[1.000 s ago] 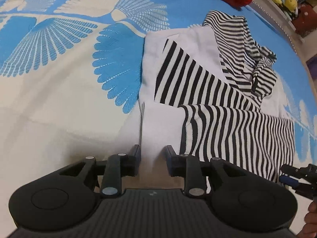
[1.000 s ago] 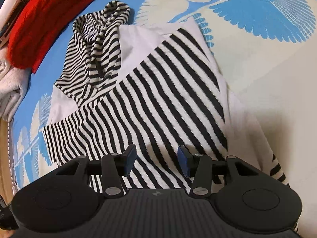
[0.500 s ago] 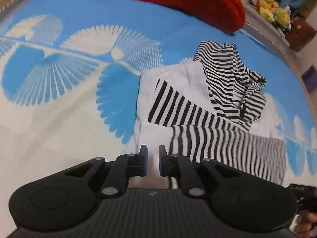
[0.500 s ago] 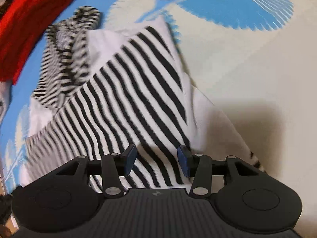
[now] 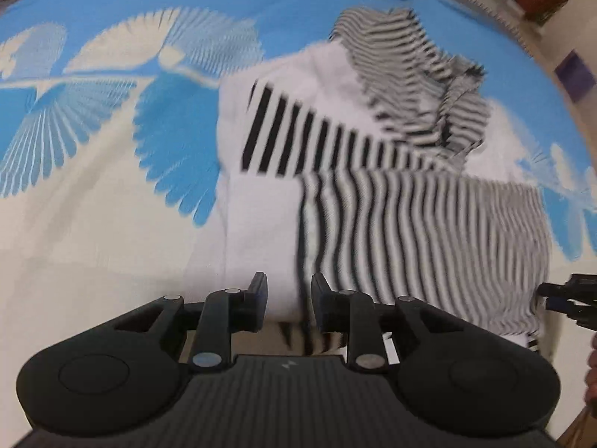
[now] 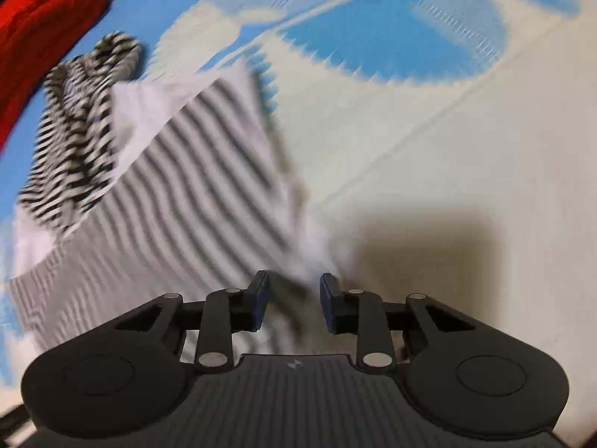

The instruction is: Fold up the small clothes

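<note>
Black-and-white striped top (image 5: pixel 391 201), partly folded, lies on our blue and cream bedspread (image 5: pixel 93 205). Left gripper (image 5: pixel 285 300): jaws opening, spread over the near white hem, pinching nothing. Right gripper (image 6: pixel 293 300): jaws closing around a blurred cloth edge, pads not yet pressing. Red knit (image 6: pixel 41 18) lies beyond.

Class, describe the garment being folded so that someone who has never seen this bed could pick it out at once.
Start at the blue-and-cream sheet. The top lies flat on it, below the red knit. Alone among them, it is white with black stripes, with a striped hood bunched at its far end.
</note>
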